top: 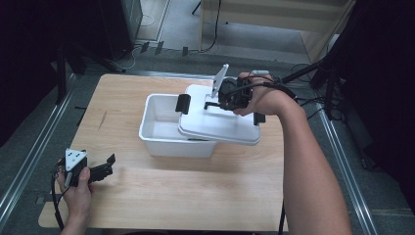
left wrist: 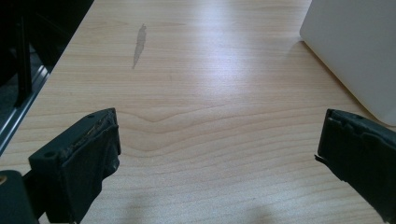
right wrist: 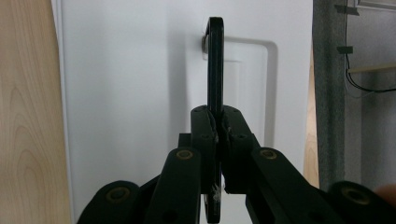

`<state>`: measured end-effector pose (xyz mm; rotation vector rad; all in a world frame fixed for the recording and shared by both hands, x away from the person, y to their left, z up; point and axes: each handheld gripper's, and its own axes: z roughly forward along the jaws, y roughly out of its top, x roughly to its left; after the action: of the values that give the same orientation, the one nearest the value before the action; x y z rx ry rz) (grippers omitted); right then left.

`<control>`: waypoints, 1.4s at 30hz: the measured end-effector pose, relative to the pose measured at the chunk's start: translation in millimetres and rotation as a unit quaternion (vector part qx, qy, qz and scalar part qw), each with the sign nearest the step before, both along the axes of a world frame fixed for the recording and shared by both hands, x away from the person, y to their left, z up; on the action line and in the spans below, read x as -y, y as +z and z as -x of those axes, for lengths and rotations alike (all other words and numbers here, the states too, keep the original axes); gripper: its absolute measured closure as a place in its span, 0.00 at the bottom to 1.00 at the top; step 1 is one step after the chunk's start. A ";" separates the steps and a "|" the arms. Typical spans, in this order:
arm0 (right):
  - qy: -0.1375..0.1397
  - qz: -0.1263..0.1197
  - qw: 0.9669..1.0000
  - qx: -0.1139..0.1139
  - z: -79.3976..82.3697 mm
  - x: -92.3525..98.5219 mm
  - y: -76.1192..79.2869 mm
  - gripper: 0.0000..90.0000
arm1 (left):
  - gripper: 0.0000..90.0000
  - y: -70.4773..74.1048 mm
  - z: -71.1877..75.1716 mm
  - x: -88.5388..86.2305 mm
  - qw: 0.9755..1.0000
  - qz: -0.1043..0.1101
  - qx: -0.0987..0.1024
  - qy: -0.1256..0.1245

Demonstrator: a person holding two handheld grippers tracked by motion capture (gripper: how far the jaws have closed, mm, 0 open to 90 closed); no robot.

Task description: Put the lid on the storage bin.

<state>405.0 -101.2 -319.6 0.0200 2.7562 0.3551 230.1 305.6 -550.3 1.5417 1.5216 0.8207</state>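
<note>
Lid [top: 220, 122] is sitting skewed across the right part of the white bin [top: 159, 129], so the box is only half covered. Its black handle [right wrist: 215, 65] is pinched edge-on by the right gripper [top: 215, 104], jaws clamped tight on it. Looks like the lid is mid-placement, either being slid on or pulled off, hard to say which. Next move probably calls for squaring it with the rim. The left gripper [top: 108, 162] is parked on the table [top: 195, 196] near its front left corner, jaws spread wide, nothing held. No writing or branding can be made out anywhere.
</note>
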 end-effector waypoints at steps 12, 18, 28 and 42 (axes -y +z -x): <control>0.016 0.001 1.000 -0.004 0.0 -32.0 -1.2 0.96 | 0.00 0.0 -0.1 -0.4 1.000 0.003 0.000 0.000; 0.026 0.003 1.000 -0.008 -0.5 -47.1 -2.8 0.96 | 0.00 0.1 0.0 -0.8 1.000 0.003 -0.001 -0.001; 0.032 0.003 0.999 -0.011 -1.8 -67.7 -5.8 0.96 | 0.00 0.1 -0.2 -1.3 1.000 0.005 -0.002 -0.001; 0.049 0.008 0.999 -0.019 -2.9 -90.1 -9.7 0.96 | 0.00 0.1 -0.2 -1.4 1.000 0.007 -0.003 0.000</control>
<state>407.8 -11.1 -329.3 -0.1126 2.8039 0.3623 230.3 307.0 -550.3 1.5348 1.5274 0.8037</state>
